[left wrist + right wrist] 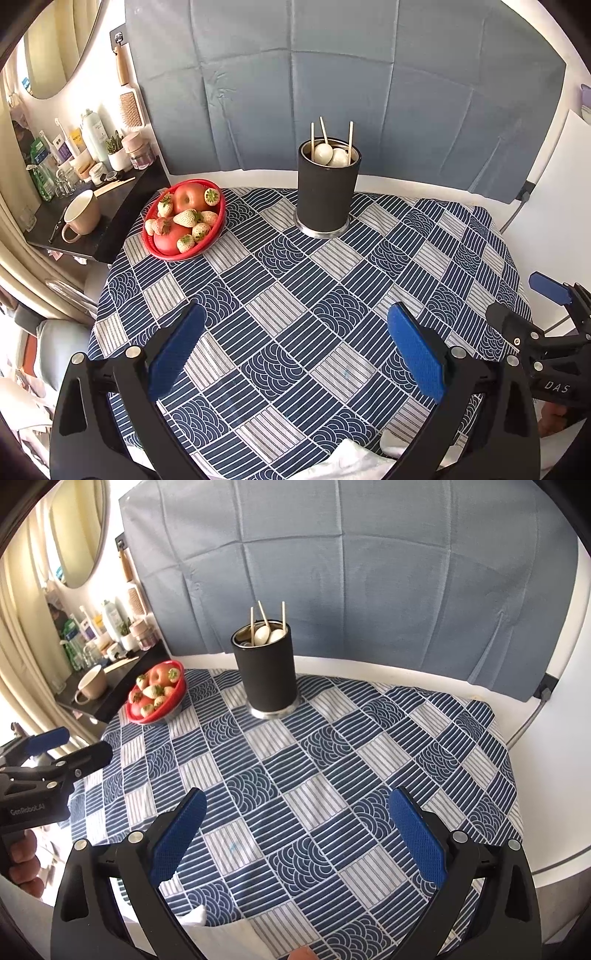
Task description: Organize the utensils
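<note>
We hold both grippers low over the near edge of the table, the left gripper (295,354) and the right gripper (295,838) each with jaws spread wide and nothing between the blue pads. At the far side of the cloth (295,295) stands the black holder (328,188) on a metal base, upright, well apart from both tools. In it are the utensils (334,147): thin pale sticks, chopsticks by the look of them, and two white rounded pieces that may be spoon bowls, though the view is too small to be sure.

We judge the sticks light, stiff and smooth, apt to slip or roll, and best pinched across the shaft just above the rim. The white pieces look glazed and could chip if knocked. The holder seems heavier and steady, though a sideways pull on a stick might tip it.

The patterned cloth is soft and could bunch under a dragged base. A red bowl (184,218) of fruit sits to the holder's left. Beyond it a dark shelf (107,218) carries a mug and bottles; a grey sheet (351,74) hangs behind.
</note>
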`<state>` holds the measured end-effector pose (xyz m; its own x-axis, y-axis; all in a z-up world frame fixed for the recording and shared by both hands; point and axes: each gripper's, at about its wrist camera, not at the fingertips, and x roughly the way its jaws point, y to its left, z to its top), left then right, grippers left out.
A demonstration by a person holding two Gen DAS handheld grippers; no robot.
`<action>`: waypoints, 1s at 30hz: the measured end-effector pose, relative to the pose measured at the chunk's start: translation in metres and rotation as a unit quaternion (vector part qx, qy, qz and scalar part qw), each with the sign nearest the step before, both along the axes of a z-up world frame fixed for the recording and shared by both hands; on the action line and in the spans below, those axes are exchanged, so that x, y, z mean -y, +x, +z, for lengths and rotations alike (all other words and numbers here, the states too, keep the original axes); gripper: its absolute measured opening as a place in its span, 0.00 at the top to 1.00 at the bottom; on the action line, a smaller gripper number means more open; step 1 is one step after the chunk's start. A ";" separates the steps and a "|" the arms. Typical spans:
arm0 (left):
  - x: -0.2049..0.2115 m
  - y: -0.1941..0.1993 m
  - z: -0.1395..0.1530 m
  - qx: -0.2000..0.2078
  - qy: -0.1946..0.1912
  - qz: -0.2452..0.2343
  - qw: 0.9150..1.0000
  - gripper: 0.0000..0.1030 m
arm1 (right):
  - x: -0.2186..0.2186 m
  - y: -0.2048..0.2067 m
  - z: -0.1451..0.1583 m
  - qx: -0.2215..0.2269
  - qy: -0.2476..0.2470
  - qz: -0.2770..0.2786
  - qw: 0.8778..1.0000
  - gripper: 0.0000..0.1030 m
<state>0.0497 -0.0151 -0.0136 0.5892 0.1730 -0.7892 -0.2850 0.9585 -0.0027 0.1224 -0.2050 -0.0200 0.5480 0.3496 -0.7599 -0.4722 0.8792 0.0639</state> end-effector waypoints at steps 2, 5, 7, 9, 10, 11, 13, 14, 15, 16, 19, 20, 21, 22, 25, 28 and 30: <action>0.001 0.000 0.000 -0.003 0.000 0.000 1.000 0.06 | -0.001 0.000 0.001 0.002 -0.001 0.003 1.000 0.08; 0.000 0.000 0.000 -0.003 0.003 0.003 1.000 0.06 | 0.000 0.000 0.001 0.003 -0.002 0.001 1.000 0.08; 0.000 0.000 0.000 -0.004 0.004 0.004 1.000 0.06 | 0.000 -0.001 0.002 0.006 -0.003 0.000 1.000 0.08; 0.000 0.000 0.000 -0.005 0.004 0.003 1.000 0.06 | 0.000 -0.001 0.003 0.007 -0.003 0.000 1.000 0.08; 0.000 0.000 0.000 -0.005 0.003 0.003 1.000 0.06 | 0.000 -0.001 0.003 0.007 -0.003 0.000 1.000 0.08; 0.000 0.000 0.000 -0.005 0.003 0.002 1.000 0.06 | 0.000 -0.001 0.003 0.007 -0.002 0.000 1.000 0.08; 0.001 0.000 0.000 -0.005 0.003 0.003 1.000 0.06 | -0.001 -0.001 0.003 0.007 -0.003 0.001 1.000 0.08; 0.001 0.000 0.000 -0.005 0.004 0.003 1.000 0.06 | 0.000 -0.001 0.003 0.007 -0.003 0.001 1.000 0.08; 0.001 0.000 0.000 -0.005 0.003 0.002 1.000 0.06 | -0.001 -0.001 0.003 0.008 -0.004 0.001 1.000 0.08; 0.001 0.000 -0.001 -0.006 0.003 0.002 1.000 0.06 | 0.000 -0.001 0.003 0.008 -0.004 -0.001 1.000 0.08; 0.001 0.001 -0.001 -0.006 0.003 0.002 1.000 0.06 | 0.000 -0.002 0.003 0.009 -0.003 -0.001 1.000 0.08; 0.002 0.001 -0.001 -0.006 0.003 0.001 1.000 0.06 | 0.000 -0.002 0.003 0.009 -0.003 -0.001 1.000 0.08; 0.002 0.001 -0.001 -0.006 0.002 0.000 1.000 0.06 | 0.000 -0.002 0.003 0.008 -0.003 -0.001 1.000 0.08; 0.002 0.001 -0.001 -0.006 0.002 0.000 1.000 0.06 | -0.001 -0.001 0.002 0.008 -0.003 0.000 1.000 0.08; 0.002 0.001 -0.001 -0.006 0.001 0.000 1.000 0.06 | -0.002 -0.001 0.002 0.008 -0.003 0.002 1.000 0.08; 0.002 0.001 -0.001 -0.006 0.002 0.000 1.000 0.06 | -0.002 -0.001 0.001 0.007 -0.004 0.002 1.000 0.08; 0.001 0.001 -0.002 -0.006 0.002 0.002 1.000 0.06 | -0.003 -0.001 0.001 0.007 -0.005 0.002 1.000 0.08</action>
<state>0.0511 -0.0163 -0.0152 0.5787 0.1787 -0.7957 -0.2892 0.9572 0.0046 0.1217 -0.2019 -0.0185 0.5577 0.3440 -0.7554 -0.4758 0.8782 0.0487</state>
